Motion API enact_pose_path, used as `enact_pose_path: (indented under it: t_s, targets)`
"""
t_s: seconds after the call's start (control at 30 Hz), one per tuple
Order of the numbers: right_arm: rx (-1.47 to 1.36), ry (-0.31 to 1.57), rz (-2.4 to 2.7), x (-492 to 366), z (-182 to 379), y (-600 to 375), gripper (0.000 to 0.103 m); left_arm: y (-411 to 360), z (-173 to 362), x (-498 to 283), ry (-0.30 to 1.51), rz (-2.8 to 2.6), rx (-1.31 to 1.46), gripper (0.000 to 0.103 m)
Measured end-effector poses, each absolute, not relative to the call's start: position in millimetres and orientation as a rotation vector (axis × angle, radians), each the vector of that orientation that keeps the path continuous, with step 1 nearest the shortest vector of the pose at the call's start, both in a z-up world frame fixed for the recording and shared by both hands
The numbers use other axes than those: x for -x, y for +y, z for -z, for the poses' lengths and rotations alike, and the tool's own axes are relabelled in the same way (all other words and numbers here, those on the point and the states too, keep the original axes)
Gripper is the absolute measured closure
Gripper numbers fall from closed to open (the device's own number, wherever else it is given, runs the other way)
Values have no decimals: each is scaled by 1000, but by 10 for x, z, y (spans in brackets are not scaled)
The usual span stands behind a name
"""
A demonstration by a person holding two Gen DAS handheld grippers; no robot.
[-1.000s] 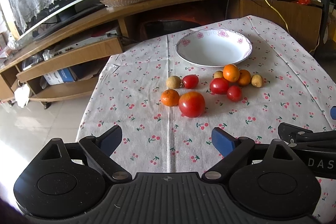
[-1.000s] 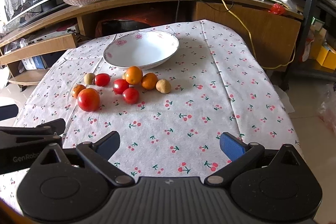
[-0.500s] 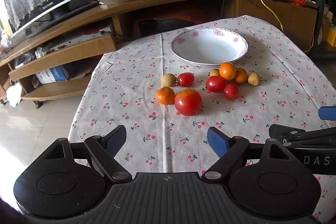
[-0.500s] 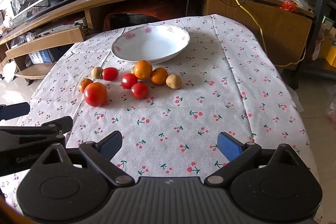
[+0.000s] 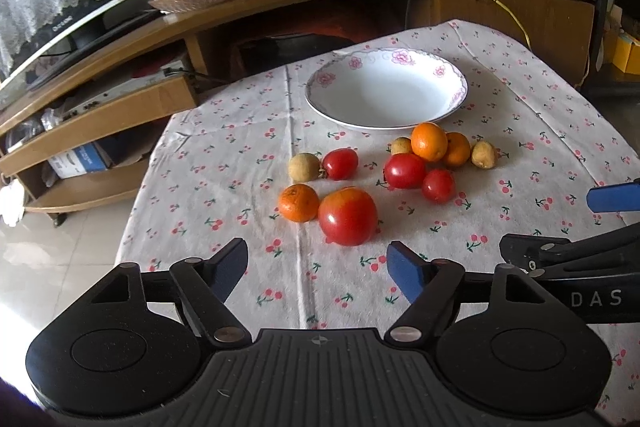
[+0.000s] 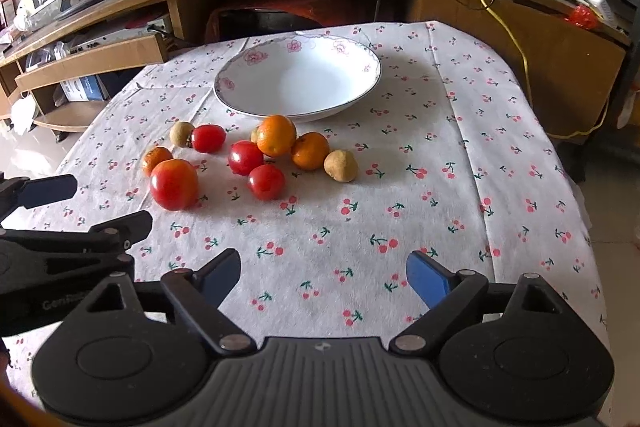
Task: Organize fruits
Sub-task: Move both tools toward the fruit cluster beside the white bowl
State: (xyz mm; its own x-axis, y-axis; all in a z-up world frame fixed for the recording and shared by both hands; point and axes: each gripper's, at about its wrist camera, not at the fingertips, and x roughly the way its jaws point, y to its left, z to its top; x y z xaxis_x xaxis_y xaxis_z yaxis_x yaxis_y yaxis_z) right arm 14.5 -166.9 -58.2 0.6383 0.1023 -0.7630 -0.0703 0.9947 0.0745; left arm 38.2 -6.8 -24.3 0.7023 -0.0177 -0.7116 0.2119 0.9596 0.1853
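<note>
both grippers hover low over the near edge of the desk, the left gripper (image 5: 316, 261) and right gripper (image 6: 322, 273) each with jaws spread wide and holding nothing. just beyond, on the white cherry-print tablecloth (image 6: 400, 219), lies a big round red tomato (image 5: 347, 215) touching a small orange tangerine (image 5: 298, 203). farther on sits a cluster of small red tomatoes, tangerines and brown longans (image 6: 280, 151). behind them stands the white floral-rimmed ceramic bowl (image 6: 240, 79), with nothing in it.
</note>
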Motion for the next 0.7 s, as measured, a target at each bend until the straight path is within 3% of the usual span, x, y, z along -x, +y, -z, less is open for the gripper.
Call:
enact_pose_path:
  t_s: [0.7]
  targets:
    - [-25, 884, -82, -449, 592, -1759, 14, -177, 280, -721, 820, 146, -262, 21]
